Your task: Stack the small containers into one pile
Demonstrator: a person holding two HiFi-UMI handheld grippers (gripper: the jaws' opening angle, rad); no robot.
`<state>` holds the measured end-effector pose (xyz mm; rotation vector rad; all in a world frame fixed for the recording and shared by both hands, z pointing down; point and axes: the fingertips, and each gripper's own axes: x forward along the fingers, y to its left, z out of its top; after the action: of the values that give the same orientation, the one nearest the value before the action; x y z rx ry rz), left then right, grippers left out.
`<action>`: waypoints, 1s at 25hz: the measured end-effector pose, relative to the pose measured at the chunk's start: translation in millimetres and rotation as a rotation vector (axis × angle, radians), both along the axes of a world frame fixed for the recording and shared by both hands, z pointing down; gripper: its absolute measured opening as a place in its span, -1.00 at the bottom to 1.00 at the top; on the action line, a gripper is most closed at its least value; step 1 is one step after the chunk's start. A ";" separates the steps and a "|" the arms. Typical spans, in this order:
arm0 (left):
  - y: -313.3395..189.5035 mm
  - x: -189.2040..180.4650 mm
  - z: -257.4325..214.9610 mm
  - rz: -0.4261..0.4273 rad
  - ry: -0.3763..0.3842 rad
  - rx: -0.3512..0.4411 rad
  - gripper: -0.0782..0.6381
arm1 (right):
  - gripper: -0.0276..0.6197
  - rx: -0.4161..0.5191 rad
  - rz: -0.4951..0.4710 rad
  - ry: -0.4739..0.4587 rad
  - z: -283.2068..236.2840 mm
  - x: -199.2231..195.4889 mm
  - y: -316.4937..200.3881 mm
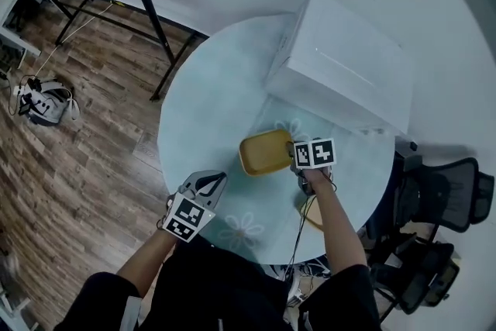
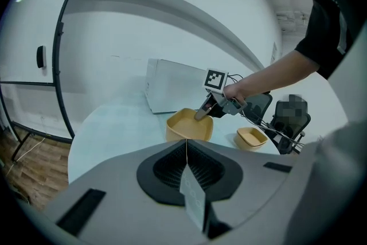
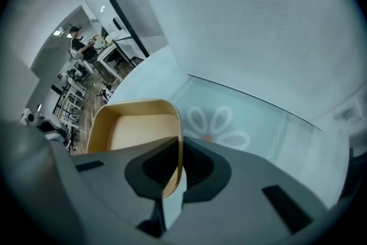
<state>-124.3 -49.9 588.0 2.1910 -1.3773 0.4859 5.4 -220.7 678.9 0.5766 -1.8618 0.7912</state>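
A larger yellow container [image 1: 265, 152] sits mid-table on the round glass table [image 1: 209, 112], and my right gripper [image 1: 294, 159] is shut on its right rim. In the right gripper view the rim [image 3: 179, 140] runs between the closed jaws. I cannot tell whether the container rests on the glass or hangs just above it. A smaller yellow container [image 1: 312, 215] stands near the table's front edge, partly hidden under my right forearm; it shows whole in the left gripper view [image 2: 250, 137]. My left gripper [image 1: 211, 182] hovers at the table's near left edge, shut and empty.
A big white box [image 1: 341, 62] fills the back right of the table. Black office chairs [image 1: 442, 198] stand off the table's right side. Black stand legs [image 1: 155, 19] rise behind it, and a grey device [image 1: 43, 103] lies on the wooden floor.
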 end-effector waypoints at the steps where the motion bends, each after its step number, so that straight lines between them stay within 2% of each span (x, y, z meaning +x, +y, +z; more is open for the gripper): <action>1: -1.0 3.6 -1.6 0.012 -0.001 0.004 -0.74 | -0.83 -0.004 0.032 0.001 -2.6 8.6 -0.4; 10: -2.0 39.0 -11.8 0.114 -0.004 0.031 -0.74 | -0.83 -0.024 0.266 0.009 -19.5 88.5 10.0; 25: 17.4 101.0 -12.6 0.285 0.008 0.033 -0.74 | -0.83 -0.012 0.629 0.002 -29.1 216.7 66.2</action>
<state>-23.3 -32.6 575.4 2.4264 -1.0788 0.5588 222.2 -154.6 649.8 1.1825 -1.6779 1.1997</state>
